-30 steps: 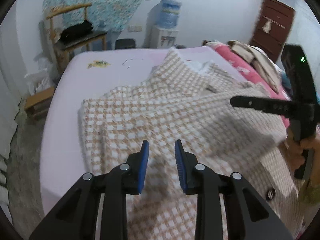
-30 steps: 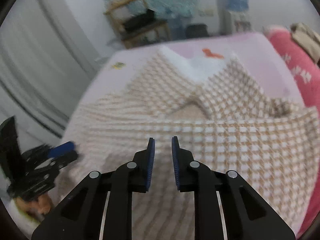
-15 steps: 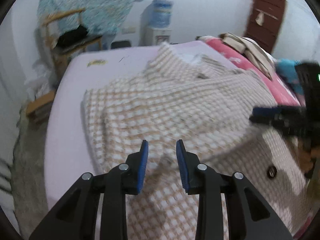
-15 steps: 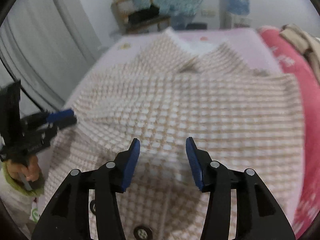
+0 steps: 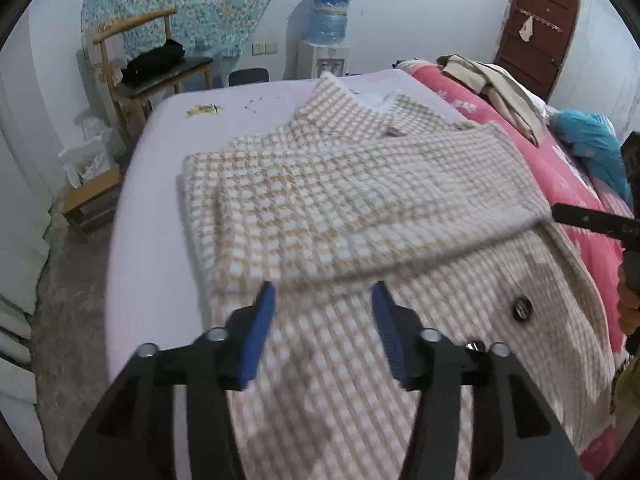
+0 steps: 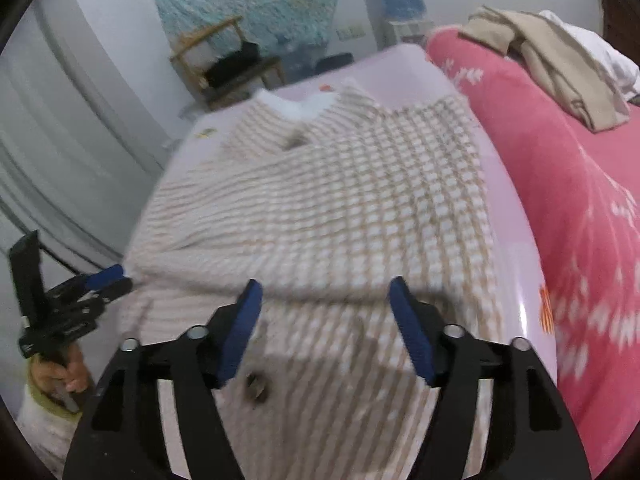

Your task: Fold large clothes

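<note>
A beige-and-white checked coat [image 5: 360,208] lies on the lilac bed [image 5: 160,208], its sleeves folded across the chest and its collar toward the far end. It also shows in the right wrist view [image 6: 352,200]. My left gripper [image 5: 323,328] is open and empty, hovering over the coat's lower front near a dark button [image 5: 522,307]. My right gripper [image 6: 326,324] is open and empty above the coat's lower part, near a button [image 6: 254,384]. The right gripper's arm shows at the left wrist view's right edge [image 5: 592,220]; the left gripper shows at the right view's left edge [image 6: 84,292].
A pink blanket [image 6: 560,168] with piled beige clothes [image 6: 548,52] lies to the right of the coat. A blue cloth [image 5: 592,152] lies on it. A wooden chair [image 5: 148,68] and water dispenser [image 5: 326,40] stand beyond the bed. A low stool [image 5: 88,200] stands left of the bed.
Both grippers have opened wide and drawn back toward the coat's hem. The folded sleeve now lies flat across the coat.
</note>
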